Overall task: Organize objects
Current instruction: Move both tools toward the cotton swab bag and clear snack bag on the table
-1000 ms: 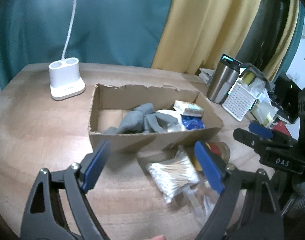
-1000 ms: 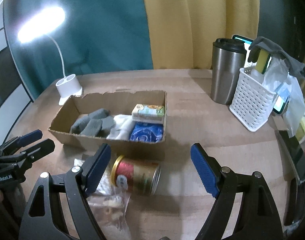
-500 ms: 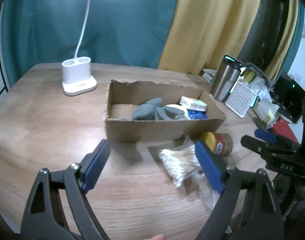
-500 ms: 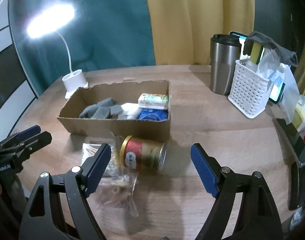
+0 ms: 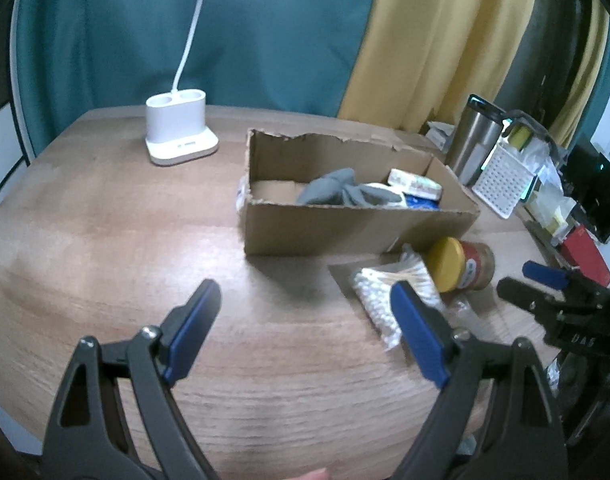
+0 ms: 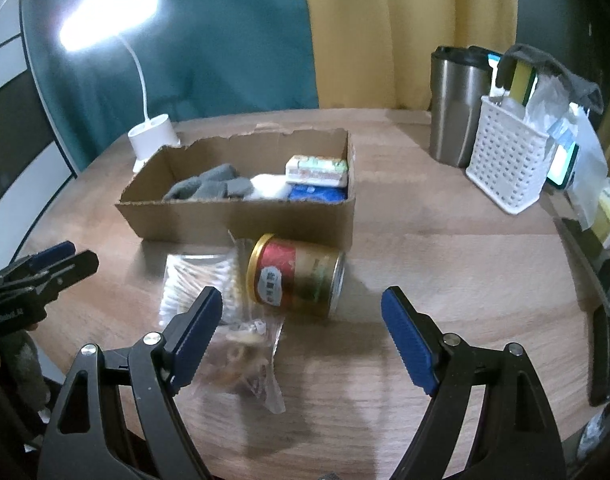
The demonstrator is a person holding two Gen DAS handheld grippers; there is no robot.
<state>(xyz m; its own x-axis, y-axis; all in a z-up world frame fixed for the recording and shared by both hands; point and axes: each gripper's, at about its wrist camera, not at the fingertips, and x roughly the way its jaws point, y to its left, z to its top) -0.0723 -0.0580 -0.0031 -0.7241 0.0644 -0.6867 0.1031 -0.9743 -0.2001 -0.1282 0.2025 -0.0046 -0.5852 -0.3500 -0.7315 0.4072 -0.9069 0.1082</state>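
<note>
A shallow cardboard box [image 5: 345, 232] [image 6: 241, 220] sits mid-table holding grey cloth [image 6: 213, 186], a white item, a small packet [image 6: 317, 168] and a blue pack. In front of it lie a red-and-gold tin [image 6: 297, 276] [image 5: 465, 266] on its side, a bag of cotton swabs [image 5: 389, 292] [image 6: 197, 280] and a clear bag of small bits [image 6: 245, 356]. My left gripper [image 5: 305, 312] hangs open over bare wood left of the swabs. My right gripper [image 6: 301, 316] is open just in front of the tin, with nothing between its fingers.
A white lamp base [image 5: 181, 132] stands at the back left. At the right are a steel tumbler [image 6: 453, 104], a white perforated basket [image 6: 509, 160] with sponges and bags, and clutter along the table's right edge.
Both grippers have drawn back from the box and sunk a little, so the box, tin and swabs look farther away. Jaws unchanged; nothing was taken hold of.
</note>
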